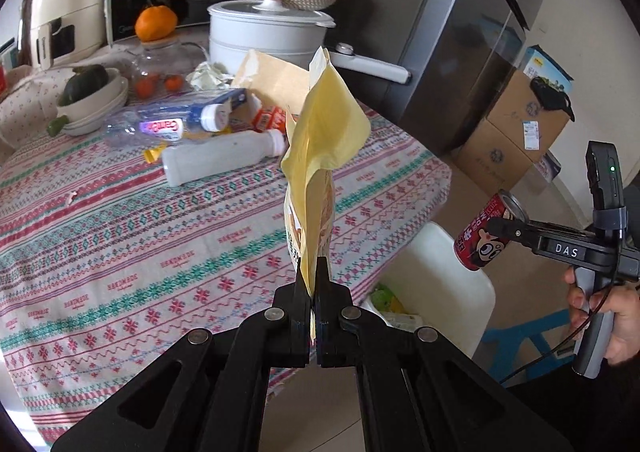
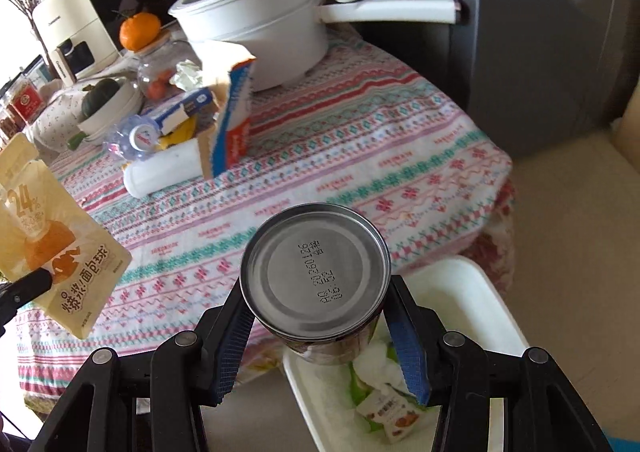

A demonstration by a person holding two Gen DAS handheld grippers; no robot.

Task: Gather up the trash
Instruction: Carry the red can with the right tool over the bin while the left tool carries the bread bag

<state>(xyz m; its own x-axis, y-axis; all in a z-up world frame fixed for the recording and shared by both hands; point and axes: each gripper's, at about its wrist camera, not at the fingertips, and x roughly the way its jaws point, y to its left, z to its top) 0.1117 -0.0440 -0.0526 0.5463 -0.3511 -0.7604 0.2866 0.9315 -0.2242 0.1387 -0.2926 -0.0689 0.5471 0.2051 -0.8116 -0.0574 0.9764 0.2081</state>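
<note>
My left gripper [image 1: 314, 268] is shut on a yellow snack bag [image 1: 322, 124] and holds it upright above the table's front edge; the bag also shows in the right wrist view [image 2: 56, 252]. My right gripper [image 2: 316, 292] is shut on a red drink can [image 2: 316, 284], its silver bottom facing the camera, held over the white trash bin [image 2: 496, 316]. The can [image 1: 486, 230] and right gripper [image 1: 504, 226] show in the left wrist view above the bin [image 1: 448, 272]. More trash lies on the table: a white bottle [image 1: 224, 156], a clear plastic bottle [image 1: 160, 126], a torn carton [image 2: 232, 108].
A patterned tablecloth [image 1: 140, 244] covers the table. At the back stand a white pot [image 1: 272, 32] with a long handle, a bowl with a squash [image 1: 90, 92], an orange [image 1: 156, 22] on a jar and a microwave. A fridge [image 1: 460, 52] and cardboard boxes [image 1: 516, 120] stand to the right.
</note>
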